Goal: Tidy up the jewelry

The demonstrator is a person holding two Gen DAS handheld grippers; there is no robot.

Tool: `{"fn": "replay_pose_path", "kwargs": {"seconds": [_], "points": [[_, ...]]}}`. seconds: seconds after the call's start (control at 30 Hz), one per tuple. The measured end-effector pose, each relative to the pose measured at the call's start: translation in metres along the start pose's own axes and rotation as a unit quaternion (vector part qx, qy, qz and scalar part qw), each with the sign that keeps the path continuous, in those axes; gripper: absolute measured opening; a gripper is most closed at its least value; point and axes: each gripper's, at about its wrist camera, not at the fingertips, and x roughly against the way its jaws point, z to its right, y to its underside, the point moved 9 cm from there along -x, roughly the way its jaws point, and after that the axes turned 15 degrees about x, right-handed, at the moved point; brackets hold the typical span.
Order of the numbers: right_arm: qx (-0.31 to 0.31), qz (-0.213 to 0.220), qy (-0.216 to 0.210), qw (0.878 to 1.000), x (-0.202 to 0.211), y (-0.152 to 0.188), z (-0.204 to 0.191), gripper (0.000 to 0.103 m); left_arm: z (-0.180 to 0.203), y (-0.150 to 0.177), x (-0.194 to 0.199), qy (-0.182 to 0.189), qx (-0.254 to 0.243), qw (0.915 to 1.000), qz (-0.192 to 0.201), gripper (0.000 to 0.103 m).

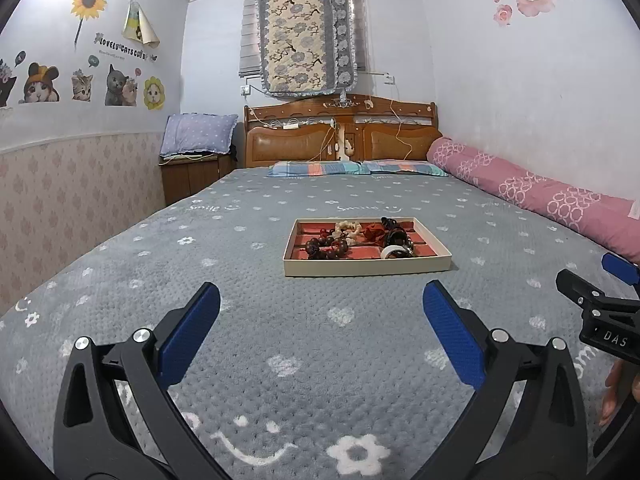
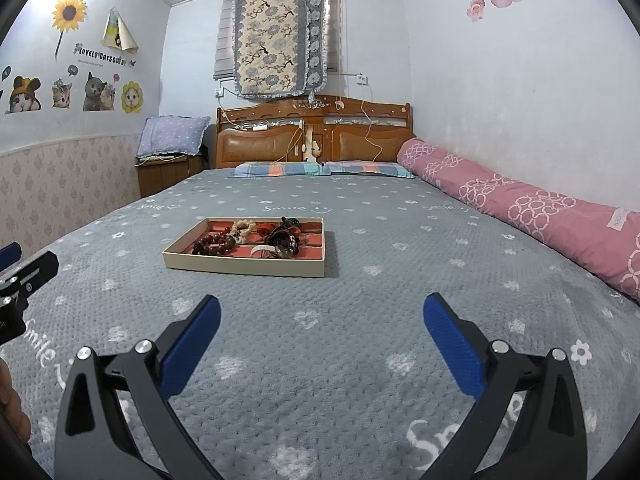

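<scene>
Grey bedspread [image 1: 120, 272]; jewelry tray [image 1: 366, 268] ahead, long side crosswise, well apart. Nearer left gripper [image 1: 321, 328]; right gripper [image 2: 322, 332] offset. Jaws wide, empty.

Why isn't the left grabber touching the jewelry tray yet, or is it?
Apart. The left wrist view shows the open left gripper with bare grey blanket between its fingertips and the tray.
</scene>
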Motion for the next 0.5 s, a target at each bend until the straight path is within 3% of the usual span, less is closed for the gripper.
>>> {"fn": "replay_pose_path", "kwargs": {"seconds": [0.5], "points": [[0.004,-0.003,0.0,1.0,0.0003,0.0004,-0.0006,0.099,-0.0006,0.0008,-0.0009,0.002,0.001,1.0,-0.008,0.098]]}}
